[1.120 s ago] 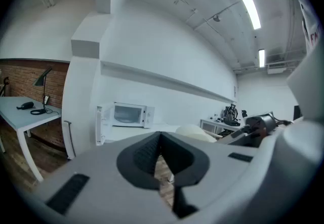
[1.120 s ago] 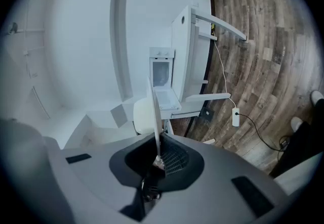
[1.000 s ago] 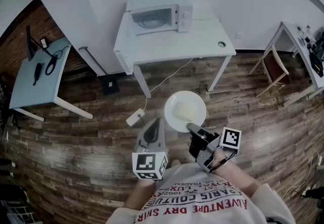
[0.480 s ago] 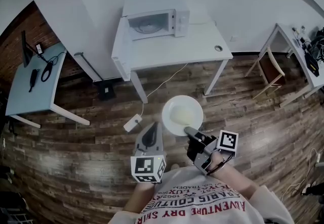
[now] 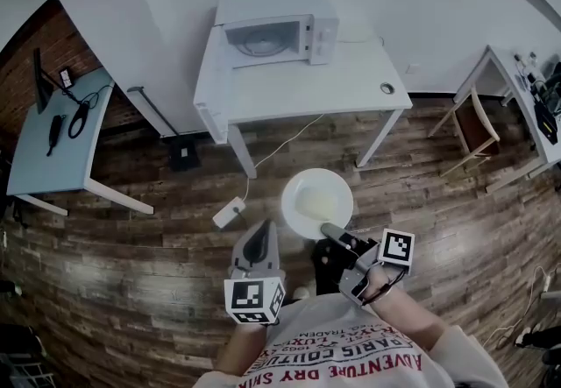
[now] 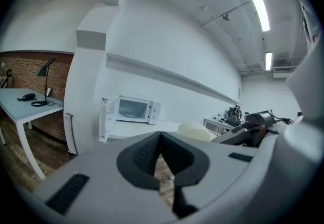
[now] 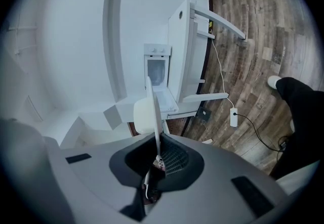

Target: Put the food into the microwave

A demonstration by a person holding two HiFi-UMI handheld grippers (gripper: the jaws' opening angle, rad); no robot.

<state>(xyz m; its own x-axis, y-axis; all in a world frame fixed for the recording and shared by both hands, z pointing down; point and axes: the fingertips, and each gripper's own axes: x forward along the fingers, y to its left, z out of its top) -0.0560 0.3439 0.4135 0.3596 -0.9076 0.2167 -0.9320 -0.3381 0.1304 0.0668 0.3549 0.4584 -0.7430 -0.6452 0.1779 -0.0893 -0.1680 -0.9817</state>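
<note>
Ahead of the right gripper [image 5: 329,227]: the white box-shaped microwave oven [image 5: 276,31], well apart from it, on the white rectangular table [image 5: 351,84] beyond a stretch of brown wooden plank floor [image 5: 131,237].
Right gripper grip: clenched on the near rim of the round white plate [image 5: 340,187]. Its own view shows the plate edge-on between the pads.
Food: a pale yellow mound of food [image 5: 316,200] lies mid-plate, just beyond the jaw tips.
Left gripper [image 5: 266,227]: jaws pressed together on nothing. It is just beside the plate on the plate's left and looks apart from it.
Microwave door [image 6: 104,119]: swung open at the left of the cavity, whose opening faces the person.
Key relation: the cavity lies forward of the plate and slightly to its left. The line from the right gripper through the plate already points roughly at it.
Long axis: the plate is round and has none, so only the rim grip sets its heading.
Nearer hand: the 2 grippers are about equally far from the oven. The right carries the load and the left is free.
Next move, as a judgement: carry the plate forward, level and plate-first, clear of the door on the left.
Risk, as a judgement: held at 1 rim point, the plate could tip.
</note>
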